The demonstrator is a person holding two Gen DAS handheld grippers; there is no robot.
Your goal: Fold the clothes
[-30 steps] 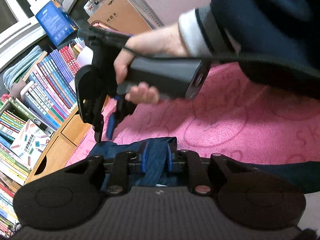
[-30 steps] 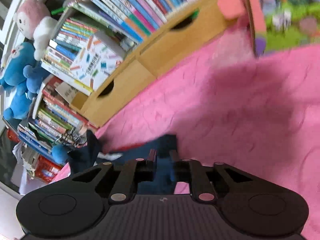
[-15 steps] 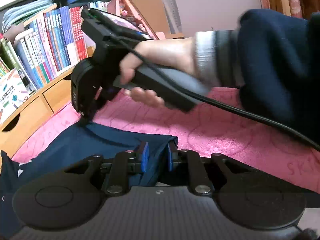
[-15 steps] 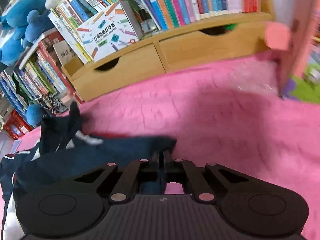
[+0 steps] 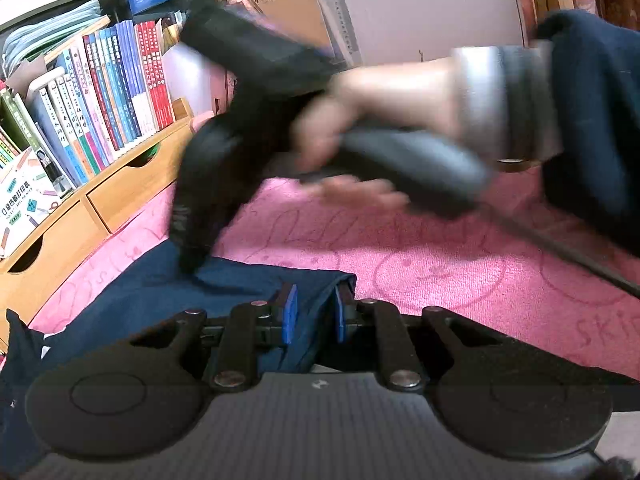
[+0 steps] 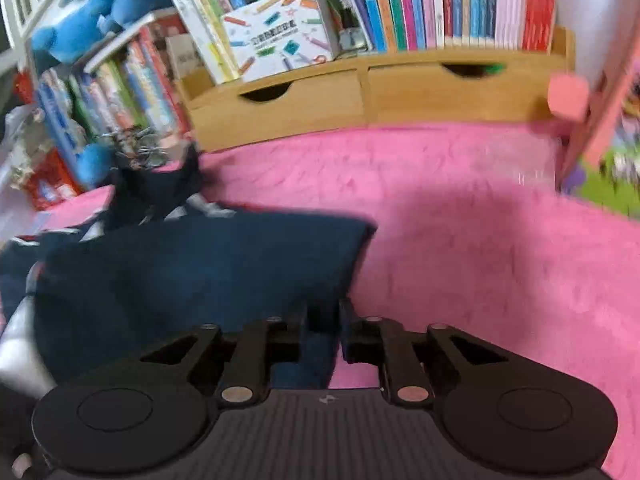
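Note:
A navy blue garment (image 5: 168, 300) with white trim lies on the pink blanket (image 5: 460, 276). In the left wrist view my left gripper (image 5: 311, 314) is shut on the garment's near corner, cloth pinched between its blue pads. The right gripper (image 5: 192, 264), held by a person's hand (image 5: 360, 120), bites the same edge further off; it is blurred. In the right wrist view the right gripper (image 6: 323, 320) is shut on the garment's (image 6: 192, 272) near edge, which stretches away to the left.
A wooden drawer unit (image 6: 360, 92) topped with a row of books (image 6: 420, 0) runs along the blanket's far edge. Blue plush toys (image 6: 80, 4) sit at the upper left. A pink toy board (image 6: 600, 120) stands on the right. A cardboard box (image 5: 280, 0) stands behind.
The right gripper came down onto the garment's edge and shut on it. Both views rolled level, and the navy cloth is now drawn out wider between the two grippers.

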